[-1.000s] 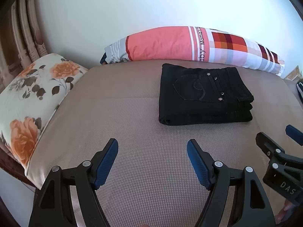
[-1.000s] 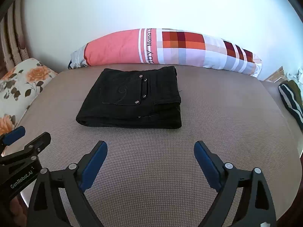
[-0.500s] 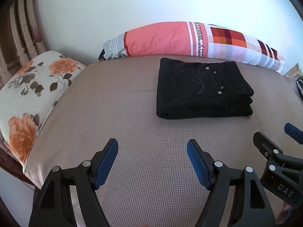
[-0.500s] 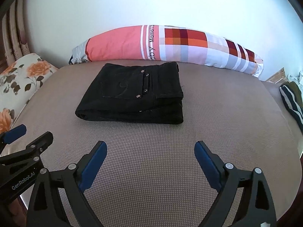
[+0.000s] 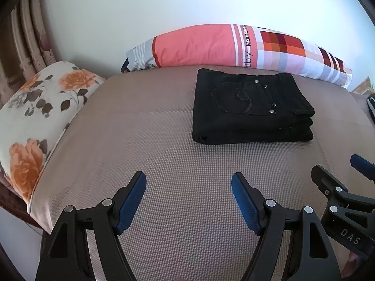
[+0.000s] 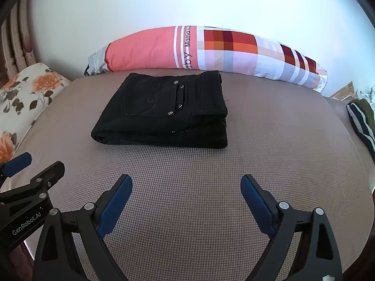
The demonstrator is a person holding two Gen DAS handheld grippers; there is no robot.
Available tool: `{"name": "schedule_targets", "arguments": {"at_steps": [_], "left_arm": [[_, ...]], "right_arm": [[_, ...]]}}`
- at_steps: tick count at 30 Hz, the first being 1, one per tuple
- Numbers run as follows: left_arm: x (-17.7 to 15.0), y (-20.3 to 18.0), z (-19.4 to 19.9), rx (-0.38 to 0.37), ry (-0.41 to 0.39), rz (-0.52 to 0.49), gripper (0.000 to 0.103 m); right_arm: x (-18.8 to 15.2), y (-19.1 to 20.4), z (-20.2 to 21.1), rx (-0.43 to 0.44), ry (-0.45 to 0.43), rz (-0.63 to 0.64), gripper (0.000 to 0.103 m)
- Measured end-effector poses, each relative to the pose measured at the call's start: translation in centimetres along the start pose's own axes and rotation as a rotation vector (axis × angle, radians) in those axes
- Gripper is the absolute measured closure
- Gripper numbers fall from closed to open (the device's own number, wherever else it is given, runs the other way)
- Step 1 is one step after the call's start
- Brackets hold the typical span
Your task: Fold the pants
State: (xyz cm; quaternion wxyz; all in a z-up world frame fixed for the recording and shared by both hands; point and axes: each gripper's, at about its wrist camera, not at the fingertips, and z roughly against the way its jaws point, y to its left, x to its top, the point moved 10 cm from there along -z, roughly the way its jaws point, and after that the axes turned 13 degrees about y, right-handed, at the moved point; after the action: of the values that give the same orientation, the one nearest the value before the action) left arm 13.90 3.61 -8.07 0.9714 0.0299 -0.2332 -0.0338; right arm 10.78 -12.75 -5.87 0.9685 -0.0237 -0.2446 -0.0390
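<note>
a pale wall point(image 6: 187, 4) is backing a bed covered in a taupe woven sheet point(image 6: 269, 140), with a long pink and checked bolster point(image 6: 211, 49) lying along the wall and a floral pillow point(image 5: 39, 107) sitting at the left end. a striped dark cloth point(image 6: 361, 121) is lying at the right edge of the sheet. the black pants point(image 6: 168, 112) are lying folded into a neat rectangle on the far half of the sheet, just in front of the bolster, a back pocket with metal studs facing up and the layered edges stacking toward the viewer. the left gripper point(image 5: 188, 182) is hovering over bare sheet near the front edge, its blue-padded fingers point(image 5: 131, 201) standing apart with nothing between them. the right gripper point(image 6: 186, 185) is hovering just beside it, jaws spread wide and likewise gripping nothing. both are sitting well apart from the pants.
</note>
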Motion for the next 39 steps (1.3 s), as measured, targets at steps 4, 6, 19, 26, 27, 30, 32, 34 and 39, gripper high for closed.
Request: {"name": "schedule_targets", "arguments": {"at_steps": [4, 6, 19, 26, 27, 30, 32, 34, 39], "left_arm": [[-0.04, -0.11, -0.13, -0.005, 0.005, -0.003, 0.027], [-0.1, -0.1, -0.29, -0.005, 0.009, -0.002, 0.027], [-0.48, -0.21, -0.76, -0.017, 0.027, 0.001, 0.027], [-0.53, -0.16, -0.87, -0.031, 0.032, 0.006, 0.027], [-0.53, -0.12, -0.9, -0.034, 0.034, 0.008, 0.027], [-0.55, -0.03, -0.97, -0.036, 0.036, 0.01, 0.027], [-0.56, -0.03, -1.0, -0.035, 0.037, 0.008, 0.027], [-0.55, 0.02, -1.0, -0.037, 0.035, 0.008, 0.027], [-0.58, -0.14, -0.9, -0.038, 0.033, -0.002, 0.027]], "right_arm": [[-0.09, 0.06, -0.11, -0.002, 0.006, -0.002, 0.011], [-0.08, 0.11, -0.12, -0.003, 0.006, 0.003, 0.011], [-0.05, -0.09, -0.14, 0.0, 0.014, -0.003, 0.011], [-0.05, -0.02, -0.44, 0.005, 0.025, 0.006, 0.011], [-0.04, -0.01, -0.49, 0.006, 0.027, 0.007, 0.011], [-0.05, -0.08, -0.56, 0.009, 0.03, 0.003, 0.011], [-0.04, -0.15, -0.57, 0.007, 0.032, 0.001, 0.011], [-0.06, -0.18, -0.54, 0.012, 0.033, -0.001, 0.011], [-0.08, -0.24, -0.68, 0.008, 0.038, -0.002, 0.011]]}}
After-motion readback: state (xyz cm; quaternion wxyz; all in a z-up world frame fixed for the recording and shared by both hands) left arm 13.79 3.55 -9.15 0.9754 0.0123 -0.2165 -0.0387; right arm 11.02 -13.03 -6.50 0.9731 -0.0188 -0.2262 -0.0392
